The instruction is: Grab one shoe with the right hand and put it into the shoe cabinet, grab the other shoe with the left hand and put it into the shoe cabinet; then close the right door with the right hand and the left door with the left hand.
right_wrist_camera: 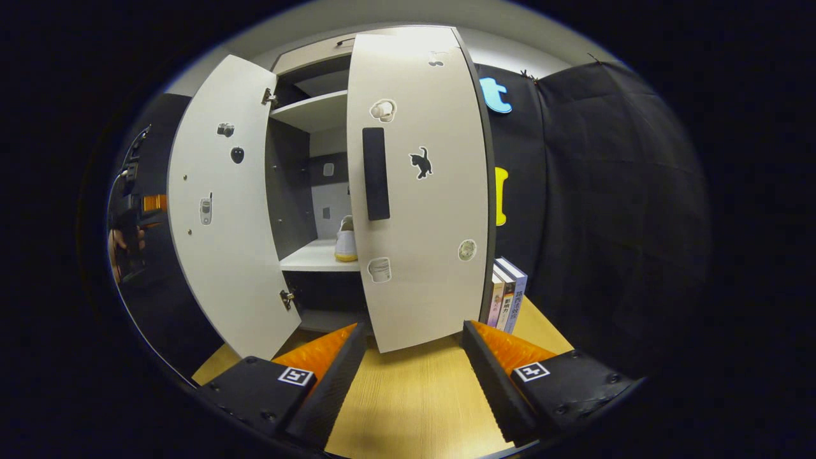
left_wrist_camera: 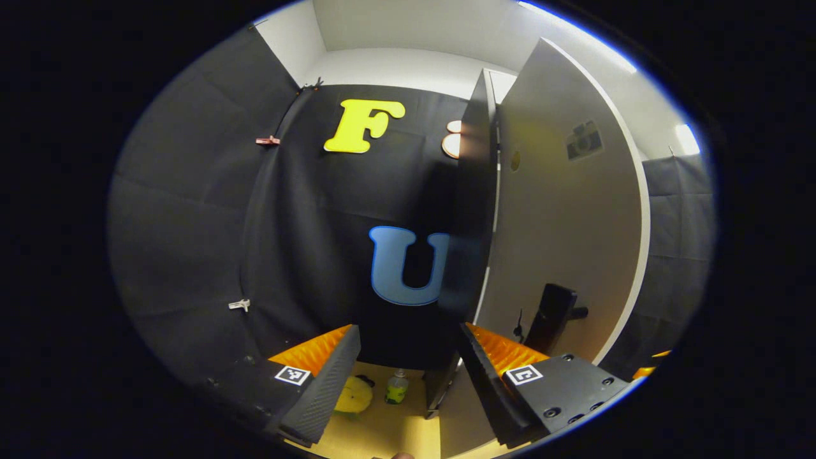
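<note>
The shoe cabinet (right_wrist_camera: 312, 111) stands on a wooden table. Its left door (right_wrist_camera: 217, 210) is swung wide open. Its right door (right_wrist_camera: 421, 191), with a black handle (right_wrist_camera: 376, 172), is partly closed and covers much of the opening. A white shoe (right_wrist_camera: 346, 242) with a yellow sole stands on the middle shelf, half hidden by the right door. My right gripper (right_wrist_camera: 413, 347) is open and holds nothing, just below the right door's bottom edge. My left gripper (left_wrist_camera: 408, 350) is open and holds nothing, beside the left door (left_wrist_camera: 567, 210), whose black handle (left_wrist_camera: 551, 319) is close to its right finger. The left gripper (right_wrist_camera: 131, 210) and a hand show beyond the left door.
Several books (right_wrist_camera: 507, 293) stand upright on the table (right_wrist_camera: 414, 395) right of the cabinet. A yellow object (left_wrist_camera: 354, 395) and a small green bottle (left_wrist_camera: 396, 387) sit on the table below my left gripper. Black cloth walls enclose the booth.
</note>
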A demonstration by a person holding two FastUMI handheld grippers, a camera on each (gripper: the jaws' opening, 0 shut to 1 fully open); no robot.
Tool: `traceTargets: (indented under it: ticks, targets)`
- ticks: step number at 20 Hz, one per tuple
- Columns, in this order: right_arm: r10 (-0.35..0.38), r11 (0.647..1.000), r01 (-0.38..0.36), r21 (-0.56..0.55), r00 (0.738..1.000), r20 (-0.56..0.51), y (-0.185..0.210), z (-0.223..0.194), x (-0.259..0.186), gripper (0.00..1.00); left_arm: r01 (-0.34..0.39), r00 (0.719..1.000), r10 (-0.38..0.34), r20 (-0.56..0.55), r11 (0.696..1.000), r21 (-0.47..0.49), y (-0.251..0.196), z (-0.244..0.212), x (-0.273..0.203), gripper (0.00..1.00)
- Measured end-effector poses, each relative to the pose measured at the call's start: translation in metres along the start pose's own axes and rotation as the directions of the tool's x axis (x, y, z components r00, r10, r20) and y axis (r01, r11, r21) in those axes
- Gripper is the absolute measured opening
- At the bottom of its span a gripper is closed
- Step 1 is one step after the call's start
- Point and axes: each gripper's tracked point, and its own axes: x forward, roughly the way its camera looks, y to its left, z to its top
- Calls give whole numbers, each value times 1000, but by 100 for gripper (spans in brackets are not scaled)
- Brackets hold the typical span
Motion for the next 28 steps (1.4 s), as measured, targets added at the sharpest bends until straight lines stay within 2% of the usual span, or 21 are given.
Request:
traceTargets:
  ticks: [2,4,7,12,18,20,21,25,28]
  targets:
    - [3,999,-4,34,1000,7,-5,5,3,99,-12,1000,12,8,999,40,-2,4,-3,93]
    - [-7,1000,6,15,1000,22,-15,9,6,99,-22,1000,23,-5,998,65,-4,2,-4,93]
    - [-18,999,19,-37,999,30,-30,6,10,98,-34,999,35,-24,999,31,-18,-4,-6,92]
    - [13,1000,-13,-4,1000,-13,-46,-8,19,98,47,998,-51,-48,996,-78,-83,-20,-5,91]
    - [20,1000,-20,-6,1000,-5,-88,-4,28,98,107,993,-110,-42,991,-86,-179,-31,18,91]
    - [24,1000,-24,9,1000,-3,-102,-3,29,99,94,994,-97,-42,993,-65,-202,-35,26,94]
    - [26,1000,-26,12,1000,4,-109,0,29,99,75,996,-76,-40,997,-36,-210,-35,28,91]
    - [47,999,-47,1,999,0,-139,1,34,98,-6,1000,7,-18,996,90,-235,-53,17,95]
    - [81,997,-81,18,997,-8,-149,-1,40,98,-26,1000,27,-10,995,94,-254,-80,-10,94]
